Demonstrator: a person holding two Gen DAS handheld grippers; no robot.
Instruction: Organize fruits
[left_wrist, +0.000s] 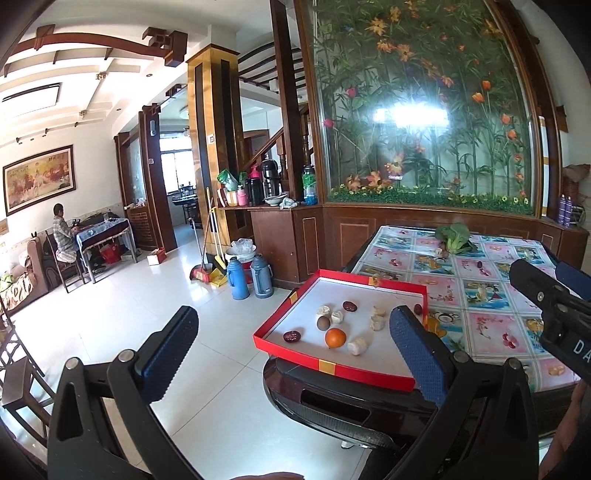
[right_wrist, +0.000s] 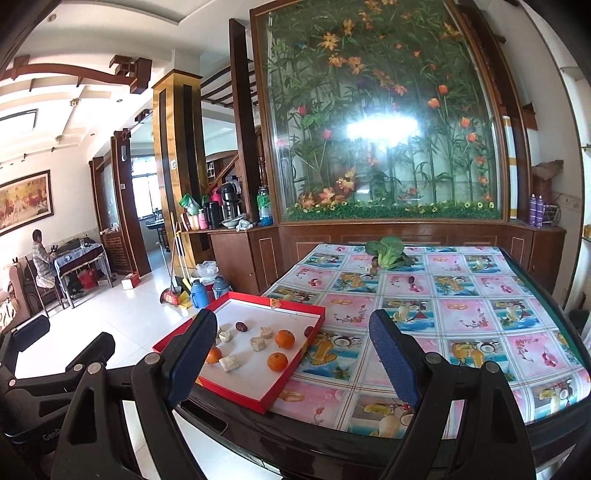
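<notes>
Oranges (right_wrist: 285, 339) in red tray (right_wrist: 236, 387), "DA" lettering — right tongs (left_wrist: 554, 306)

Oranges (right_wrist: 285, 339), red dates (right_wrist: 241, 326), pale chunks (right_wrist: 258, 344) scattered in red-rimmed tray (right_wrist: 236, 389).

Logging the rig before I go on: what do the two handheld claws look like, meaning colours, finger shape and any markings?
Both are black plastic linkage frames with silver pivot pins. The left claw has two flat, blue, dimple-textured finger pads with ribbed inner edges; the right claw looks the same. The right claw's black body bears white letters, "DA", cut off by the frame edge. No cables or sleeves are visible.
</notes>
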